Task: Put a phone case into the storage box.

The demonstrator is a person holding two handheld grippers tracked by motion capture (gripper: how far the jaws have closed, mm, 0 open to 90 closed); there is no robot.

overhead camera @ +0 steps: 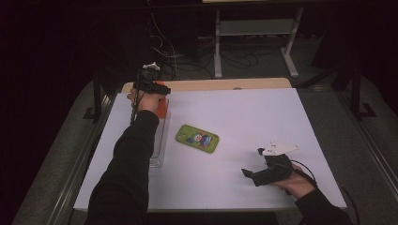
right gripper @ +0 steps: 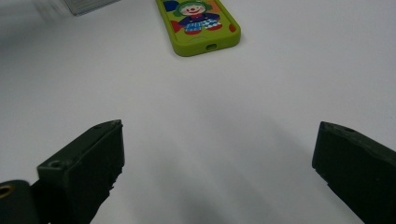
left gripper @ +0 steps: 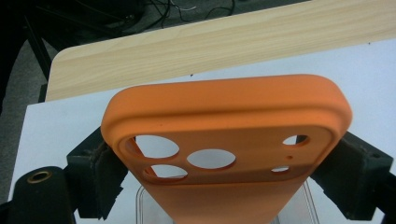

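An orange phone case (left gripper: 224,107) with round camera holes stands upright between the jaws of my left gripper (left gripper: 224,161), whose black pads press on its two long sides. From above, that gripper (overhead camera: 160,99) is at the table's far left, with the orange case (overhead camera: 162,108) over the far end of a clear plastic box (overhead camera: 158,145). The box's rim (left gripper: 145,204) shows just under the case. A green phone case (overhead camera: 197,138) with a clown picture lies flat mid-table. My right gripper (overhead camera: 252,162) rests near the front right, jaws wide apart and bare, pointing toward the green case (right gripper: 198,23).
A white sheet (overhead camera: 253,122) covers the table, with a bare wooden strip (overhead camera: 225,84) along the far edge. Beyond the table are a dark floor, cables and a white metal stand (overhead camera: 256,42). A dark rail (overhead camera: 96,98) runs beside the left edge.
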